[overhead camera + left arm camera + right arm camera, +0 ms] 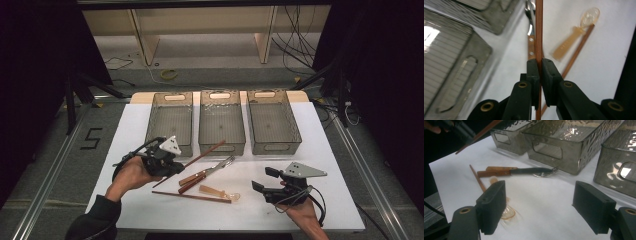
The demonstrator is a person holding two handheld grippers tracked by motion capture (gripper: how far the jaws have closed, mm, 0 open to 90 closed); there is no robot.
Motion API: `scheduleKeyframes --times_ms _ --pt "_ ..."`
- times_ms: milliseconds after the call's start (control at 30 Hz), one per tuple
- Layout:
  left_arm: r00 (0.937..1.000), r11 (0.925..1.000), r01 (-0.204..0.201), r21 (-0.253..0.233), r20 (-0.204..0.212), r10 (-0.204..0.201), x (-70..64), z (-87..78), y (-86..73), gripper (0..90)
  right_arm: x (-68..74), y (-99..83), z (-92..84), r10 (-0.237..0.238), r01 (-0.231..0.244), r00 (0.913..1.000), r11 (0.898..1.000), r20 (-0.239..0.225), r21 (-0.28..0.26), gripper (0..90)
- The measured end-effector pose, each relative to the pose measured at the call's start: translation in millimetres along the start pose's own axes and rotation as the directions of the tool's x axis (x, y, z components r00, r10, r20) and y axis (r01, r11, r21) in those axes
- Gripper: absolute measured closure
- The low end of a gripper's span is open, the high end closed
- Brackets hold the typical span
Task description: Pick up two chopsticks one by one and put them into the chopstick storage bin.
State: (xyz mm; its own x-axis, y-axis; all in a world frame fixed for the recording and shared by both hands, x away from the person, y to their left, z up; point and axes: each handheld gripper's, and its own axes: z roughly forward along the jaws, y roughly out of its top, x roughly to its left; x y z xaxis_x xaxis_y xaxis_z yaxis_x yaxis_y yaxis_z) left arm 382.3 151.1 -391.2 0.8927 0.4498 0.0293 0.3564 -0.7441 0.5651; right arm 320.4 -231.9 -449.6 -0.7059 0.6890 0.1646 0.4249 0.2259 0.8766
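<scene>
The left gripper [172, 162] has its jaws clamped on a chopstick [200, 154], near its low end; the stick's long axis runs up and right, tip toward the middle bin [222, 121]. The right gripper [265, 180] hangs with jaws spread and empty over the counter [325, 200], right of the second chopstick [192, 196].

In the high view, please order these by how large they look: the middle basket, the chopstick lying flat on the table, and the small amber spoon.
1. Middle basket, clearly largest.
2. Chopstick lying on the table, long but very thin.
3. Amber spoon, shortest.
</scene>
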Motion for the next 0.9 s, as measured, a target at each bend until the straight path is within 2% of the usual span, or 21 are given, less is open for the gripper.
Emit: scheduleKeyframes --times_ms 100,233,300,333,433,500,567,633,667,733,900 --pt "0.9988 0.9983 0.047 -0.034 -0.015 -0.047 10.7 -6.6 5.0 84.3 -0.5 -0.1 0.2 0.0 0.0 1.0 1.0 0.0 0.0 27.4" --pt "0.994 0.9929 0.096 -0.07 -0.047 -0.099 25.0 -14.2 10.3 84.3 -0.5 0.0 0.0 0.0 0.0 1.0 1.0 0.0 -0.001 27.5" --pt "0.988 0.9862 0.136 -0.094 -0.061 -0.142 35.4 -18.2 13.8 84.3 -0.6 -0.1 0.1 0.001 -0.001 1.0 1.0 -0.001 0.0 27.4" --pt "0.988 0.9862 0.136 -0.094 -0.061 -0.142 35.4 -18.2 13.8 84.3 -0.7 0.0 0.2 0.0 0.0 1.0 1.0 0.0 -0.001 27.4" --pt "0.9793 0.9753 0.184 -0.123 -0.063 -0.193 46.6 -20.2 17.5 84.3 -0.8 0.0 0.2 0.001 -0.001 1.0 1.0 -0.001 -0.001 27.4" --pt "0.9741 0.9711 0.202 -0.127 -0.077 -0.213 54.8 -21.1 20.0 84.3 -0.7 0.0 0.1 0.002 -0.002 1.0 1.0 -0.001 0.0 27.4" --pt "0.9649 0.961 0.235 -0.146 -0.084 -0.249 63.0 -22.0 22.1 84.3 -0.9 0.0 0.2 0.0 0.0 1.0 1.0 -0.001 -0.002 27.4" --pt "0.9574 0.9542 0.255 -0.156 -0.097 -0.272 72.5 -23.7 23.6 84.3 -1.1 0.0 0.0 0.003 -0.003 1.0 1.0 -0.001 -0.001 27.4" --pt "0.951 0.948 0.269 -0.169 -0.108 -0.29 76.7 -23.7 24.2 84.3 -1.4 0.0 0.0 0.003 -0.003 1.0 1.0 -0.002 -0.001 27.4" --pt "0.9423 0.9388 0.292 -0.183 -0.114 -0.315 86.2 -23.8 24.5 84.3 -1.5 -0.1 0.1 0.005 -0.005 1.0 1.0 -0.004 -0.001 27.4" --pt "0.9171 0.9203 0.34 -0.194 -0.149 -0.37 106.7 -20.6 22.9 84.3 -1.5 0.0 0.1 0.004 -0.004 1.0 1.0 -0.005 -0.002 27.4"
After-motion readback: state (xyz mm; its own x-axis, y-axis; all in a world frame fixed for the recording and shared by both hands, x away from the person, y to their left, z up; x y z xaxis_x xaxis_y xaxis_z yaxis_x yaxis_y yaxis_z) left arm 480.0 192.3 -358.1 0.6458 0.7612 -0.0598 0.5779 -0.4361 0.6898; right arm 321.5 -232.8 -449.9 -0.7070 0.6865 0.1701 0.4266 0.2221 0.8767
